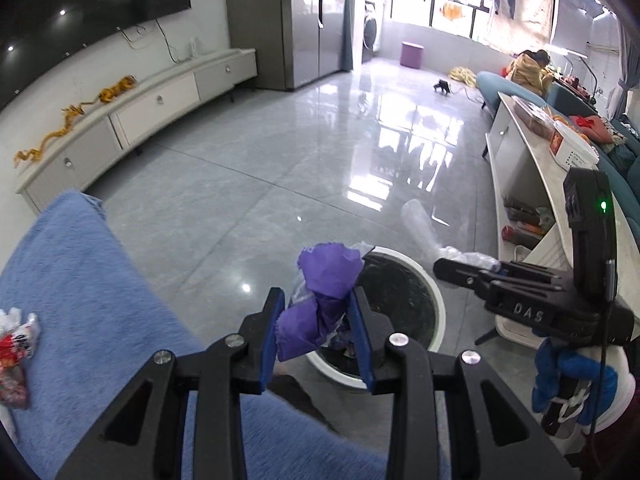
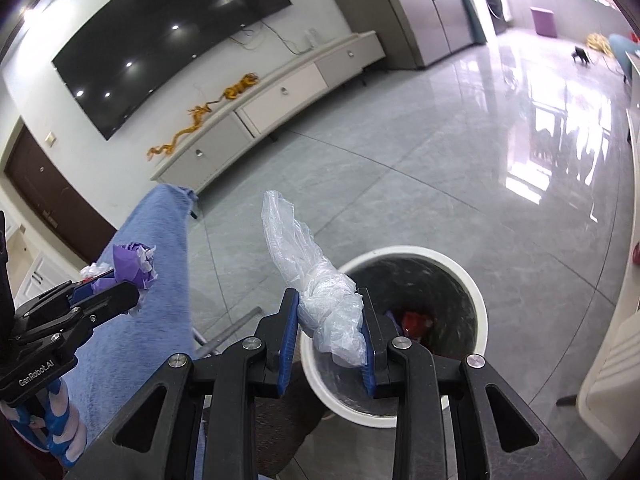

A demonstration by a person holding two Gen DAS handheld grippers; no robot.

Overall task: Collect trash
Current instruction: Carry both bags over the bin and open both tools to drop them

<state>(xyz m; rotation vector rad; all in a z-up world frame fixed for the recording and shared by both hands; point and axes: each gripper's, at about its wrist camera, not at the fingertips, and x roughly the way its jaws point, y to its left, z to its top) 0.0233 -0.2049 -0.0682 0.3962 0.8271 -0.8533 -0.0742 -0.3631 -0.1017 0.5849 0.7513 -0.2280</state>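
My left gripper [image 1: 318,330] is shut on a crumpled purple wrapper [image 1: 324,280] and hangs at the near left rim of the white round bin [image 1: 434,280] on the floor. My right gripper [image 2: 330,330] is shut on a clear plastic bag [image 2: 316,280], whose loose end sticks up and to the left, over the near rim of the same bin [image 2: 478,292]. Red and purple trash [image 2: 414,320] lies at the bin's bottom. Each gripper shows in the other's view: the right gripper [image 1: 460,270] on the right, the left gripper [image 2: 128,280] on the left above the blue cloth.
A blue cloth-covered surface [image 1: 72,292] lies at the left, with a red-and-white wrapper [image 1: 18,356] on it. A white low table [image 1: 532,160] with a shelf stands at the right. A TV cabinet [image 1: 160,100] runs along the far wall across the glossy tiled floor.
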